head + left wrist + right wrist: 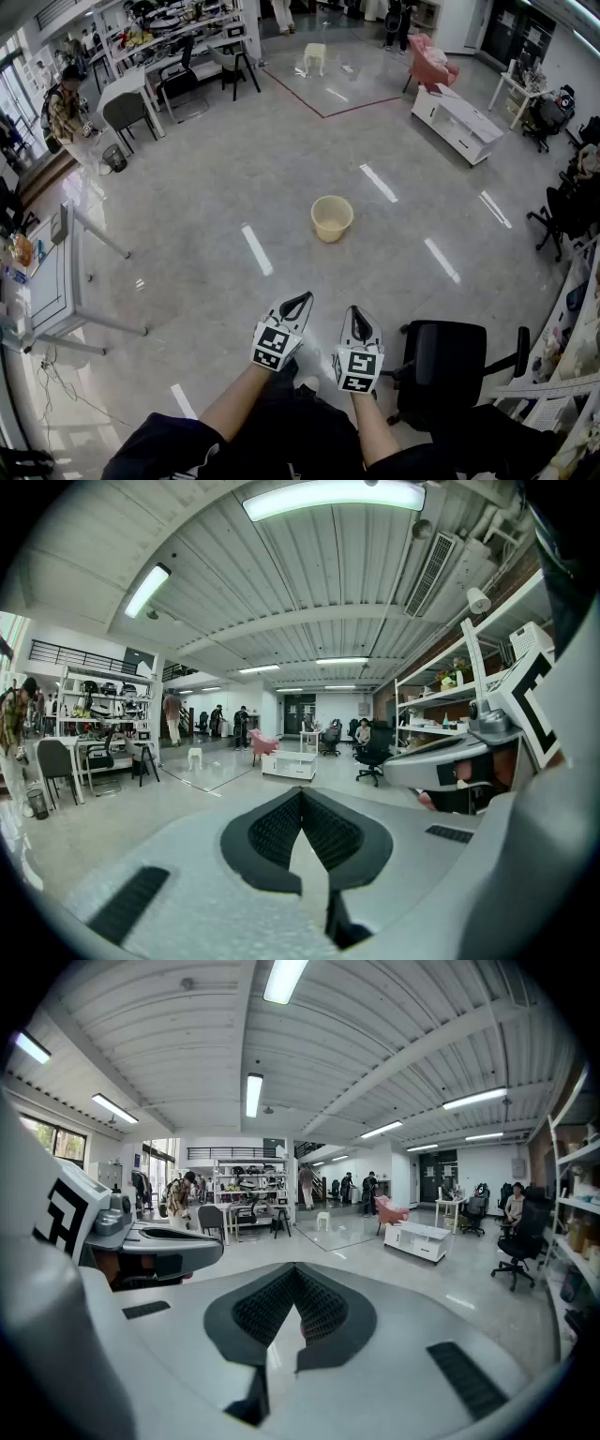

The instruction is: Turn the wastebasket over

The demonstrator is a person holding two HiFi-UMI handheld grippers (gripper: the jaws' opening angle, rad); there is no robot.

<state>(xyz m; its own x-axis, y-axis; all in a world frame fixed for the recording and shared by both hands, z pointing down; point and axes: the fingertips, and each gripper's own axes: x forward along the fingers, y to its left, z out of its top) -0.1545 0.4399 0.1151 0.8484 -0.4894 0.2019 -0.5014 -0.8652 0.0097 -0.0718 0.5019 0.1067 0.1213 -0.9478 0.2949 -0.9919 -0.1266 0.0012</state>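
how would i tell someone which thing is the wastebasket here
Look at the open stretch of grey floor in the room's middle. The wastebasket stands there alone, upright, mouth open. It is the only pale yellow round tub, with nothing else close by.

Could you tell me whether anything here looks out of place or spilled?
Only the yellow wastebasket: it stands upright, mouth up, alone on the open floor with nothing near it. Nothing looks spilled or damaged.

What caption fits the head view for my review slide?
Left gripper and right gripper, jaws shut and empty, face an upright yellow wastebasket on the floor.
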